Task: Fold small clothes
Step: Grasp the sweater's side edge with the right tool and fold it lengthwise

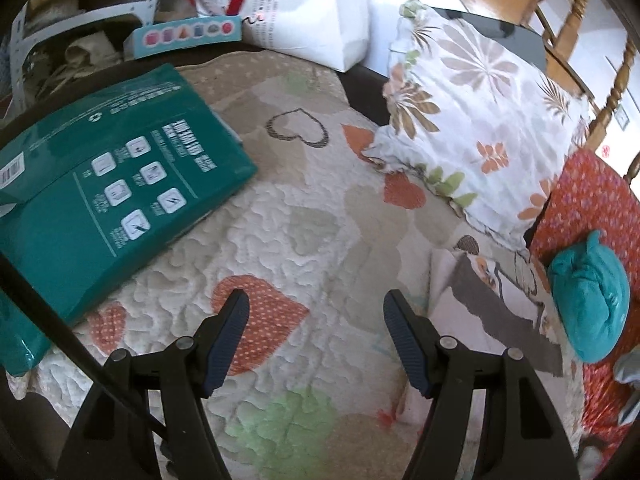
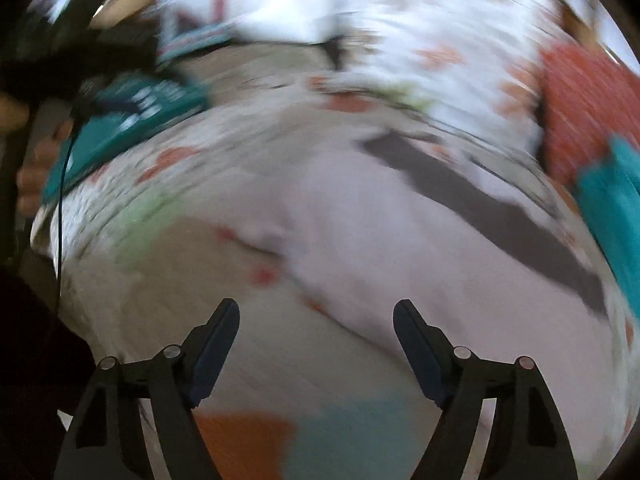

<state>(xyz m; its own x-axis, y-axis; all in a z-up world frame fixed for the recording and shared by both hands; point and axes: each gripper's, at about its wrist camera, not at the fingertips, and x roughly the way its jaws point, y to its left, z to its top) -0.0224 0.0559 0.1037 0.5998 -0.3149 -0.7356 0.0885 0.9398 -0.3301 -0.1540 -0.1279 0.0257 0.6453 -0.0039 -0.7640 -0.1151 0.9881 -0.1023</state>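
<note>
- Quilt (image 1: 304,216): heart-patterned, covers the work surface; padded, so cloth laid on it should not slide.
- Pillow (image 1: 476,120): floral, at the far right of the quilt, clear of the work area.
- Green box (image 1: 120,176): lies flat at the left, well apart from the garment.
- Garment (image 1: 492,304): pale with a dark band, lying on the quilt at the right, beside a teal bundle (image 1: 588,300). Judged light, limp, not fragile; best taken at an edge or corner, pinching a single layer.
- Left gripper (image 1: 316,320): jaws wide, empty, over bare quilt just left of the garment.
- Right gripper (image 2: 316,320): jaws wide, empty, directly over the garment (image 2: 380,248); view heavily blurred, contact cannot be judged.
</note>
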